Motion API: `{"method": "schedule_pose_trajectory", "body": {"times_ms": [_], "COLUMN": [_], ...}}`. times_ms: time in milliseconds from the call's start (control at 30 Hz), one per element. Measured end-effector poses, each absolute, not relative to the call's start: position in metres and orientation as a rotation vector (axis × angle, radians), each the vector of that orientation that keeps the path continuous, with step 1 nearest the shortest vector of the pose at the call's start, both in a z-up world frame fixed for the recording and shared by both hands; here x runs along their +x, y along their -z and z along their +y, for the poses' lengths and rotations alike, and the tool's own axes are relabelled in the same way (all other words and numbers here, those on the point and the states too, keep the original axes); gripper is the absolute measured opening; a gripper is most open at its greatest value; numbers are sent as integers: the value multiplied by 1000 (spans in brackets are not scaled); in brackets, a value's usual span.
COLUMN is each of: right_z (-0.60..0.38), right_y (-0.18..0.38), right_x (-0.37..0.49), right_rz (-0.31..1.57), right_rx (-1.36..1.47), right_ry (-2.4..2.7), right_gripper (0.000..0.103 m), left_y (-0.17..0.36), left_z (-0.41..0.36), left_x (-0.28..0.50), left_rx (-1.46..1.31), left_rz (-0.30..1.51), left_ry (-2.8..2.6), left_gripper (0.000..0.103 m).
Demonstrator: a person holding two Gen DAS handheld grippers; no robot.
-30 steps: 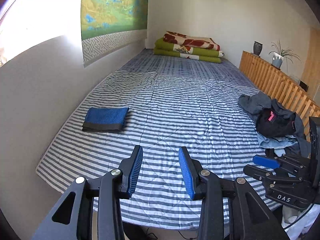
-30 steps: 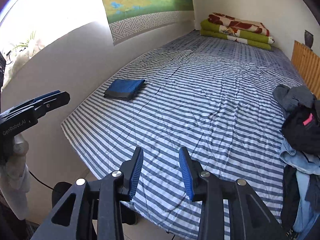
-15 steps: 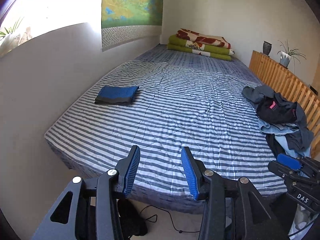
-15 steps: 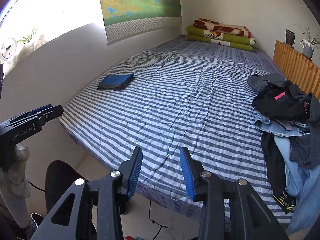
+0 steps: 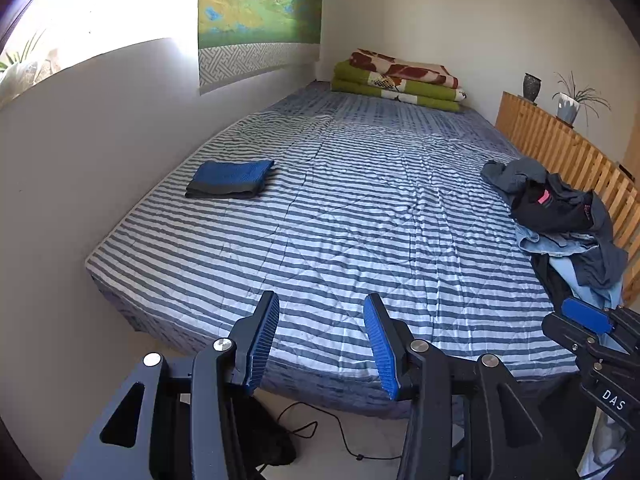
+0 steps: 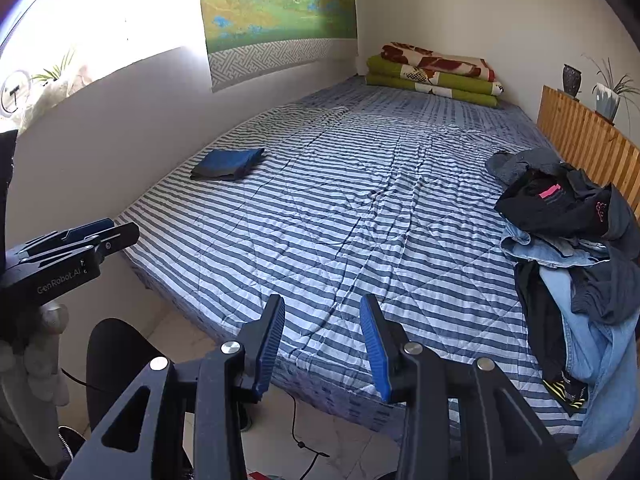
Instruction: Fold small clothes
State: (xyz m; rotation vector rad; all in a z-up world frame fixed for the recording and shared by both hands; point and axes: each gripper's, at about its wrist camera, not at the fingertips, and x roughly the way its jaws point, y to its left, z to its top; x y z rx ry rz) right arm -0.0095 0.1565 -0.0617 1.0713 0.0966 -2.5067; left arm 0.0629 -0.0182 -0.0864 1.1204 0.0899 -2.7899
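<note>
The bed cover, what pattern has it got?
Blue and white stripes on the quilted bed cover, clearest in the right wrist view.

I stand in a home bedroom: a striped bed [image 5: 360, 216], folded blankets [image 5: 400, 80] at its head, a wall hanging [image 5: 260, 12], potted plants [image 5: 570, 104].

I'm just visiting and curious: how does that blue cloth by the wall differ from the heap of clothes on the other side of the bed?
The blue cloth is folded flat into a neat rectangle; the heap of clothes is crumpled and tangled. The blue cloth is a single piece; the heap mixes several garments: black, grey and denim. The blue cloth sits near the wall; the heap lies by the wooden slats. Both rest on the striped bed.
</note>
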Motion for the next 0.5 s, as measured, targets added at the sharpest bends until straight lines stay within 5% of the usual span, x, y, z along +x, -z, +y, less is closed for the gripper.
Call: {"method": "schedule_pose_trajectory", "body": {"times_ms": [500], "right_z": [150], "right_y": [61], "right_x": [-11], "right_rz": [95], "right_rx": [1067], "right_ry": [2507], "right_gripper": [36], "left_y": [96], "left_z": [-27], "left_x": [54], "left_rx": [1164], "left_rz": [120], "left_ry": [2786], "left_gripper": [48]}}
